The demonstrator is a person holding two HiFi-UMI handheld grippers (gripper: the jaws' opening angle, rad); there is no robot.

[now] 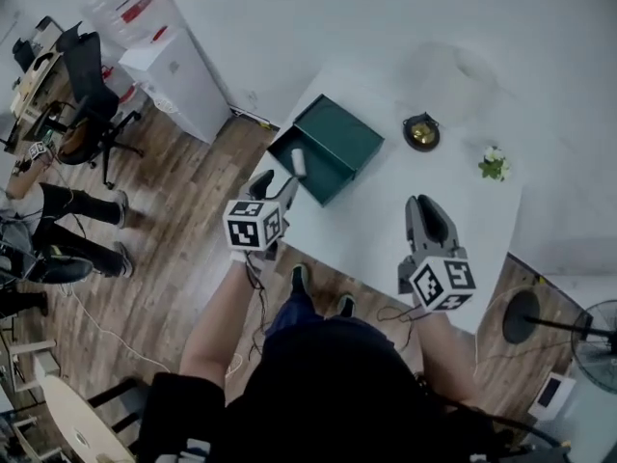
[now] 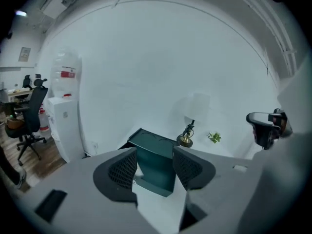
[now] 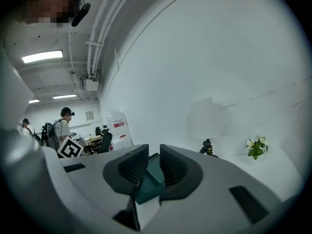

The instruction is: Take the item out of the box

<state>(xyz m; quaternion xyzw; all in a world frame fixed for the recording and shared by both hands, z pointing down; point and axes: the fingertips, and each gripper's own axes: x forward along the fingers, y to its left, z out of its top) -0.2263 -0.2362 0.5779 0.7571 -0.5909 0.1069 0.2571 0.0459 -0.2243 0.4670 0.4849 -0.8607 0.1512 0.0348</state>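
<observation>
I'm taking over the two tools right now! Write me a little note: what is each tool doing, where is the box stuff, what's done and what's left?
Left tool: jaws apart, empty, aimed at the green box from just in front of it.
Right tool: jaws only narrowly apart, empty, hanging over the white table away from the box.
Things: the box lies open on the table's far left part. A small white item lies at its near end, close to the left tool.
Done: the box is open, nothing else.
Left: grip the white item, probably with the left tool since it's nearest, and lift it out.
</observation>
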